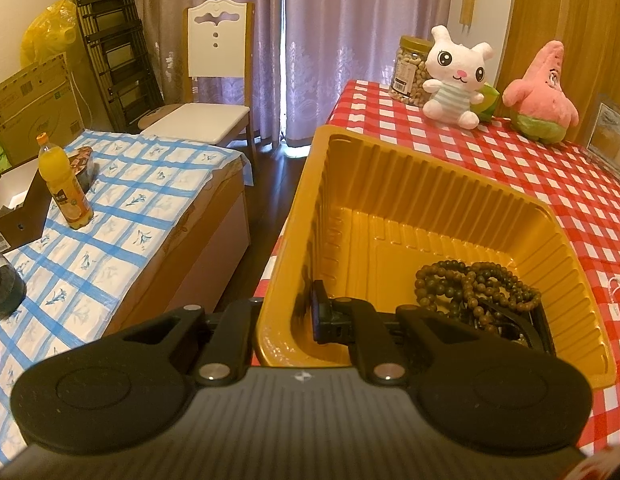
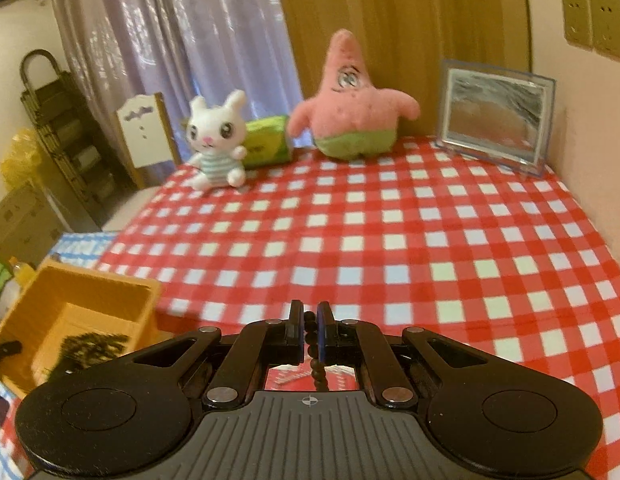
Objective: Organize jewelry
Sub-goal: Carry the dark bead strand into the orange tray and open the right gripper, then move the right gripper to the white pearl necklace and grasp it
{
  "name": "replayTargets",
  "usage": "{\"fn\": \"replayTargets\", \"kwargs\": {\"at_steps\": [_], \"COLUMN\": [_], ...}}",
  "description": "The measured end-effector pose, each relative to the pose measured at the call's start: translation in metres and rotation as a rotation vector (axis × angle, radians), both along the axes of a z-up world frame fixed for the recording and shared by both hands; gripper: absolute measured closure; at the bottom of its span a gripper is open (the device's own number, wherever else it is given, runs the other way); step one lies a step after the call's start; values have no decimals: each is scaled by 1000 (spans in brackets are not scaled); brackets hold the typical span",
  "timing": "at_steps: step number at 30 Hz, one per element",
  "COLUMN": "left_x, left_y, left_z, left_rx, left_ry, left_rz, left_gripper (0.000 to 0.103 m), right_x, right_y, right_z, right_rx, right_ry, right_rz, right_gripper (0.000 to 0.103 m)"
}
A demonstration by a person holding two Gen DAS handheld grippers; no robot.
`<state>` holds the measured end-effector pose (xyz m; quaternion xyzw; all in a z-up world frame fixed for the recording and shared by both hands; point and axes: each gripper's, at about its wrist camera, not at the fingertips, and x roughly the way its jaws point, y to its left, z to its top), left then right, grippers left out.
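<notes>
A: What has the left gripper [image 1: 288,320] got?
B: Its fingers are pinched shut on the near wall of the yellow tray [image 1: 394,184], one inside and one outside. The tray sits at the counter's [image 1: 530,168] left edge on the red checked cloth.
A: And the jewelry?
B: A heap of brown bead bracelets [image 1: 476,286] lies in the tray's right corner. The right gripper [image 2: 309,330] is closed on a dark bead string [image 2: 315,356], which hangs down between its fingers above the cloth.
</notes>
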<state>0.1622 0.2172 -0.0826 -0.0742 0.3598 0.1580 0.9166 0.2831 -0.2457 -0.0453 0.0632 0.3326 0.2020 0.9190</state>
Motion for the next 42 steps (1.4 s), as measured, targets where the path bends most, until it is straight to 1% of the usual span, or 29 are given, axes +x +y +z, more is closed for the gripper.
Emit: {"fn": "replayTargets", "kwargs": {"at_steps": [9, 13, 22, 29, 34, 38, 40, 42], "left_x": [-6, -6, -6, -6, -5, -5, -5, -5], "left_y": [2, 4, 6, 6, 7, 7, 9, 9], "left_z": [0, 0, 1, 1, 1, 2, 1, 1], "left_rx": [-9, -15, -24, -34, -42, -42, -47, -47], "left_ry": [-10, -14, -18, -20, -24, -26, -25, -25], "left_rz": [-10, -14, -26, -27, -32, -40, -37, -37], "left_gripper": [94, 94, 94, 94, 94, 94, 94, 94], "right_x": [-6, -7, -10, -10, -6, -7, -8, -9], "right_y": [25, 46, 123, 178, 205, 211, 212, 208], "right_z": [14, 18, 15, 1, -8, -8, -8, -9], "right_rx": [34, 59, 135, 138, 127, 131, 128, 125], "right_ry": [-21, -22, 8, 43, 51, 58, 58, 63], "right_rz": [49, 99, 278, 379, 410, 403, 398, 386], "right_gripper": [97, 97, 97, 97, 97, 96, 94, 87]}}
